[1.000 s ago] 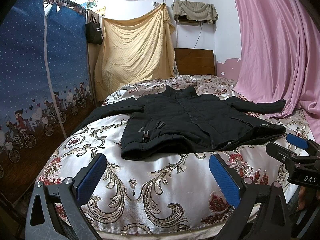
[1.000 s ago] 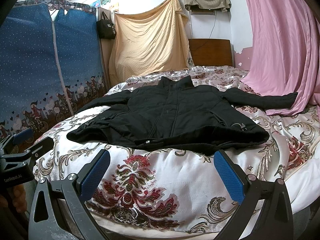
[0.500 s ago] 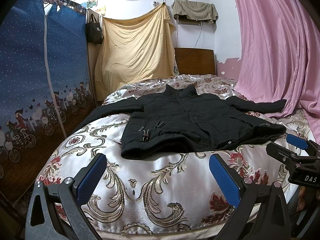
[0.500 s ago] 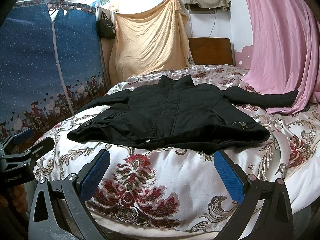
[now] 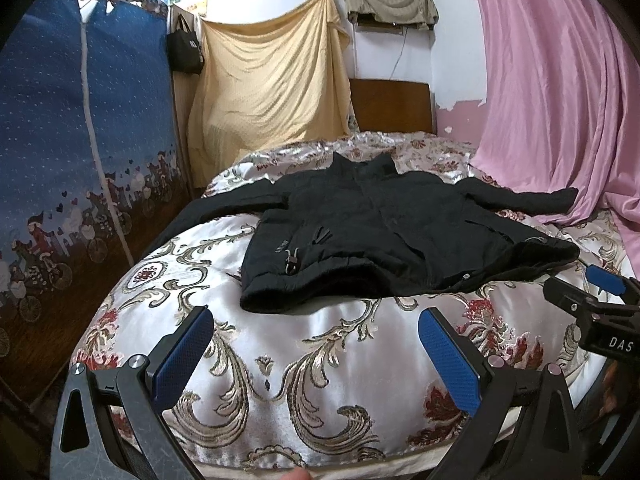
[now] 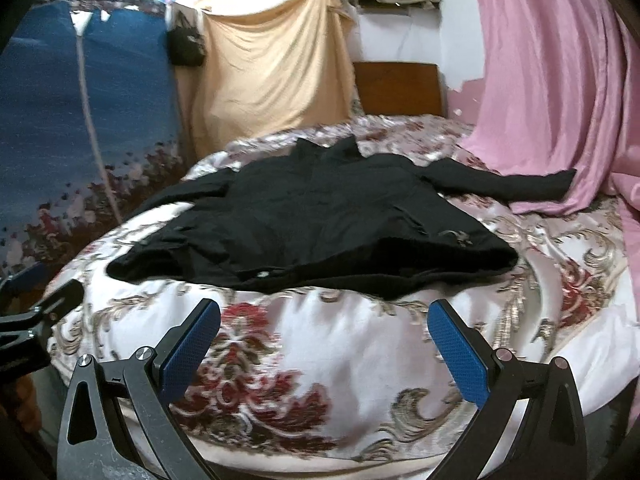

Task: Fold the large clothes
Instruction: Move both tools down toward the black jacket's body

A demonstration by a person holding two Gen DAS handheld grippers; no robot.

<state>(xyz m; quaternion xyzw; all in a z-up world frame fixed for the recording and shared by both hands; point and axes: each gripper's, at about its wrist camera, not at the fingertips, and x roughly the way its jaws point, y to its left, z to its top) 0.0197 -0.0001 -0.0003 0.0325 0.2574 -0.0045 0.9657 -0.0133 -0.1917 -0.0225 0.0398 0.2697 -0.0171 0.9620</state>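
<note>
the black jacket [image 5: 372,232] lies spread front-up on the bed [image 5: 320,364], sleeves out to both sides and collar toward the headboard [image 5: 390,106], probably laid flat so its edges are easy to reach for folding. the left hand-held gripper [image 5: 316,360] and right hand-held gripper [image 6: 324,350] both hover short of the hem with jaws wide apart, holding nothing, apparently ready to take the hem corners.
</note>
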